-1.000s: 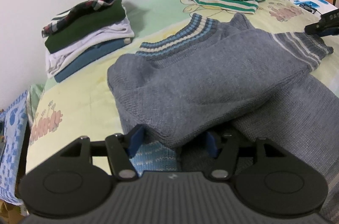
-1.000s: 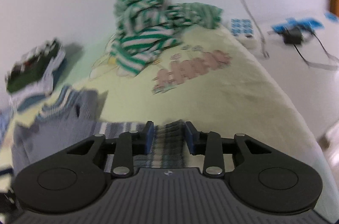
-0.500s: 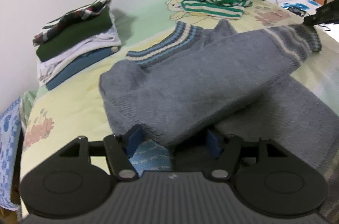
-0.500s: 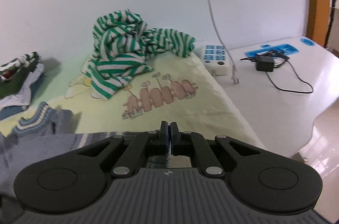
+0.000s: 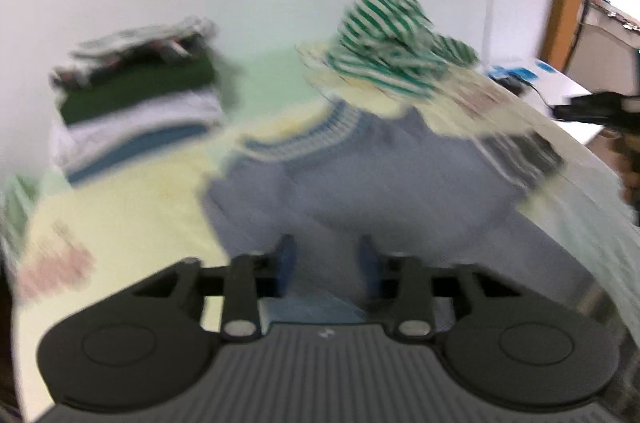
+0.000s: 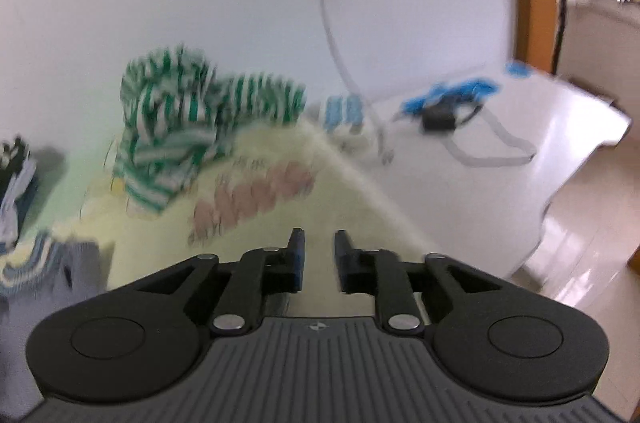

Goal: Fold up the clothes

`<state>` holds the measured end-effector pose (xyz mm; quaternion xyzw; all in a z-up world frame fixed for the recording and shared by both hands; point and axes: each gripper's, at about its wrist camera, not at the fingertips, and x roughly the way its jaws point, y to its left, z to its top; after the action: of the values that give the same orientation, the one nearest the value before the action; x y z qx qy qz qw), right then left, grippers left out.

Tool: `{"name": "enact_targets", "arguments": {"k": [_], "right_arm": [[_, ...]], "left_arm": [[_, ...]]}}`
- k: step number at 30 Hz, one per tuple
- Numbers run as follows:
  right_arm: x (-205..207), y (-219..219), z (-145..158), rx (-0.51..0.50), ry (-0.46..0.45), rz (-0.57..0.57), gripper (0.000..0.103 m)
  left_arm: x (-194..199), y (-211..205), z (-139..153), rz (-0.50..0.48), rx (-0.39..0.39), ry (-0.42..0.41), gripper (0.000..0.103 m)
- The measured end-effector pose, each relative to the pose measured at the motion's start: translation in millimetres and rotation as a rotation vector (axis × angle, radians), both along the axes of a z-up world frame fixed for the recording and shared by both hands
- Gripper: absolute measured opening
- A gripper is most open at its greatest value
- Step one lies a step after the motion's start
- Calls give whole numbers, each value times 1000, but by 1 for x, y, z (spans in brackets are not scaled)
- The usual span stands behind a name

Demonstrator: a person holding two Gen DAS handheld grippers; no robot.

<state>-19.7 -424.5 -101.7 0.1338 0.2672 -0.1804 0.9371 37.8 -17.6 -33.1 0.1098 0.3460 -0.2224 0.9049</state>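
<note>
A grey knit sweater [image 5: 392, 179] with a blue and cream striped collar lies on the yellow bed sheet [image 5: 132, 207], its sleeve folded across the body with the striped cuff [image 5: 520, 151] at the right. My left gripper [image 5: 326, 255] is open just above the sweater's near part, with nothing held. My right gripper [image 6: 319, 249] is open and empty above the bed's right edge; it also shows in the left wrist view [image 5: 592, 107]. The sweater's collar edge [image 6: 36, 263] shows at the far left of the right wrist view. Both views are blurred.
A stack of folded clothes [image 5: 136, 107] sits at the back left by the wall. A crumpled green-and-white striped garment [image 5: 396, 63] lies at the back; it also shows in the right wrist view [image 6: 188, 135]. A white table [image 6: 500, 151] with a power strip, charger and cables stands to the right.
My right gripper has opened and let go of the sleeve cuff, which now lies on the bed. My left gripper has moved forward over the sweater. Both cameras are moving.
</note>
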Motion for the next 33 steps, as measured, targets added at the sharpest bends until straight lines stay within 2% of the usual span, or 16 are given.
{"name": "enact_targets", "arguments": {"k": [3,5,7,8,11,13,15,19,21,22,23,25,28,30,32,33], "right_arm": [[2,21,20,3,-51,101,21],[9,42,28,68,-68,241,35],[19,65,33,116,-73,369,41],[25,79,34,123,-64,427,41],[49,123,30,181,-15,629,40],[65,152,26,218,20,761,40],[78,182,18,164,55,847,40],[97,221,-9,-136,181,825,40],[95,219,-18,-163,191,838,41],[93,214,-19,-156,179,843,33],[91,209,-19,-163,180,837,6],[88,192,-22,-179,178,783,0],[88,178,-19,-143,178,739,0],[81,176,-10,-118,149,720,11],[71,167,-1,-84,91,721,32],[65,162,2,-71,78,716,39]], "left_arm": [[41,10,1,39,0,6,0],[63,10,-7,38,-13,36,0],[82,5,-19,32,6,59,4],[90,2,-27,34,26,71,16],[103,1,-47,47,34,112,18],[105,3,-51,45,18,89,18],[107,0,-52,44,43,69,20],[105,1,-54,28,94,27,20],[102,2,-55,20,99,15,20],[103,2,-55,18,99,13,20],[103,3,-55,22,93,16,20],[105,6,-56,30,77,23,20],[104,8,-57,27,72,12,21],[103,7,-57,25,76,12,21],[103,6,-57,20,88,8,21],[102,5,-57,17,96,3,20]]}}
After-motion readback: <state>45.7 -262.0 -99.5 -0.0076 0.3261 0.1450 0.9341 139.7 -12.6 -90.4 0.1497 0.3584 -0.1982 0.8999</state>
